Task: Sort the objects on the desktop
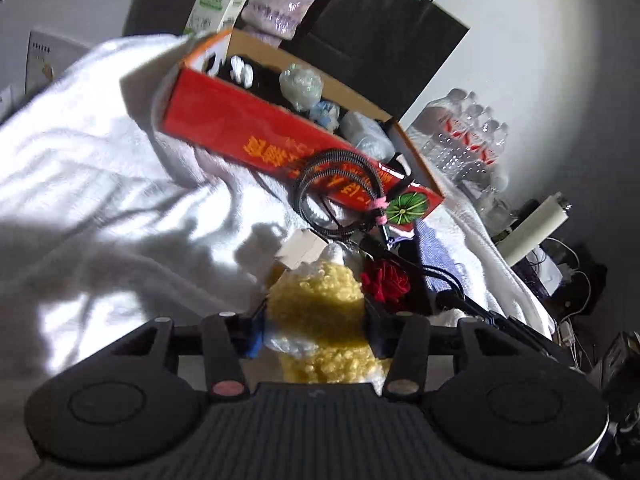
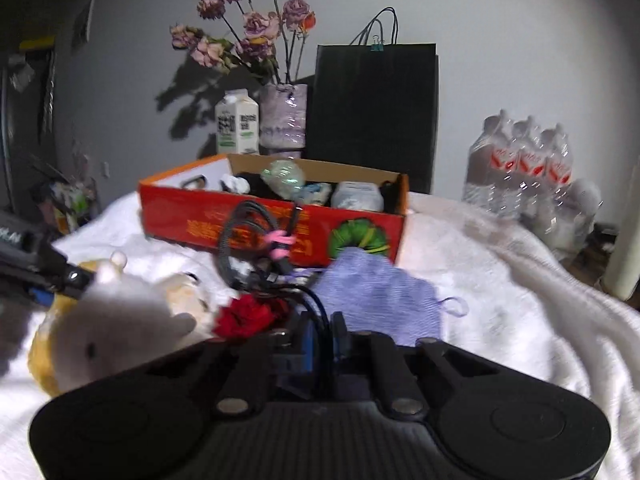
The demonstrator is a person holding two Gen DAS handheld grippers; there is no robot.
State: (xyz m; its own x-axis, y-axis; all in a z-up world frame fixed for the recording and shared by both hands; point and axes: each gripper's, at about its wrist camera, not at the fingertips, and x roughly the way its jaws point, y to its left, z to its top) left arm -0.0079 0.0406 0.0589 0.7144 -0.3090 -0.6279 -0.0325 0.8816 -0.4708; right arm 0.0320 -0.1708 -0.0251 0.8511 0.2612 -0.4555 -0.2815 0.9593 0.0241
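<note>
1. Left claw (image 1: 316, 320), low in the left wrist frame, is clamped on the yellow plush toy (image 1: 320, 292).
2. Right claw (image 2: 322, 334) is clenched on the black cable coil (image 2: 256, 240), held up at frame centre before the red box (image 2: 240, 228).
3. A red bow (image 2: 246, 316) and purple cloth (image 2: 380, 292) lie on the white blanket (image 2: 500, 280), just beside the claw.

box (image 2: 272, 224) on blanket (image 2: 500, 280) | bag (image 2: 374, 112) behind box | bottles (image 2: 520, 168) right of box | cable (image 2: 256, 240) in front of box | toy (image 2: 120, 320) left of cable
</note>
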